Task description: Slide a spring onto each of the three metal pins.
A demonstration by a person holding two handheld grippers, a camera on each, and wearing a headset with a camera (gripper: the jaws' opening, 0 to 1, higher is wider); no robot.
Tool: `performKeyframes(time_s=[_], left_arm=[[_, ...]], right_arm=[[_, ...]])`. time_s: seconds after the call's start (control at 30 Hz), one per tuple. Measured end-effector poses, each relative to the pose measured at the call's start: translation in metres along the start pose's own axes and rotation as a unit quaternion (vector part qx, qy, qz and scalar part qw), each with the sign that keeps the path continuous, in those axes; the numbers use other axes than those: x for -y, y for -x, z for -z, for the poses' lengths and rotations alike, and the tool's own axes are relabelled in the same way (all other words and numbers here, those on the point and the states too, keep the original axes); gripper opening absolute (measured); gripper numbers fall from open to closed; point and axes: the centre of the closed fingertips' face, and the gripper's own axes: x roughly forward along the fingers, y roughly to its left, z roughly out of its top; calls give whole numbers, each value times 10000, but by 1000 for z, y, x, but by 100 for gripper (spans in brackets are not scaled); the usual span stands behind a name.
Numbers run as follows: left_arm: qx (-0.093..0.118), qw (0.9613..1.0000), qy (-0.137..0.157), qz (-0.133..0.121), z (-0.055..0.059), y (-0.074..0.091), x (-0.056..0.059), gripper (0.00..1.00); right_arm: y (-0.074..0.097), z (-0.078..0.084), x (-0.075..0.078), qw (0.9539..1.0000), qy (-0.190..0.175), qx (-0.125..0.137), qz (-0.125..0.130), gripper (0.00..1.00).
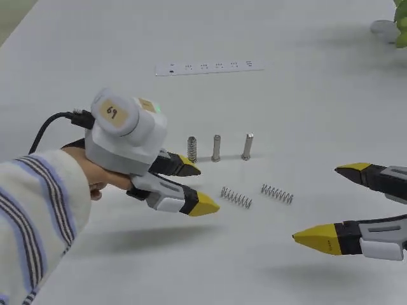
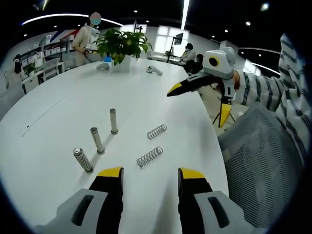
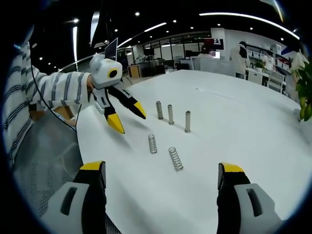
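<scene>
The left gripper (image 1: 198, 187) is hovering over the table (image 1: 127, 38) with its jaws spread and nothing between them, one tip sitting just beside the nearest pin (image 1: 192, 139), which is already wearing a spring (image 1: 192, 152). The right gripper (image 1: 323, 203) is hanging off to the other side, jaws spread wider and also empty, well apart from the pins. Between the two grippers a loose spring (image 1: 236, 197) and a second spring (image 1: 277, 194) are lying flat just in front of the row, side by side, while the middle pin (image 1: 216, 147) and the far pin (image 1: 247, 146) are standing upright and bare.
</scene>
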Motion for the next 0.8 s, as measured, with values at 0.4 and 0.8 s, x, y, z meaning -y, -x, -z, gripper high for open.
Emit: performKeyframes(time_s=[0.4,0.8], left_arm=[[-141,9985,-349,398,-5,-22,-2,21],[-317,9965,-511,574,-7,-36,-2,20]], right_arm=[[-1,1,-1,10000,32,-72,2,91],[1,9,-1,9999,-93,-130,23,88]])
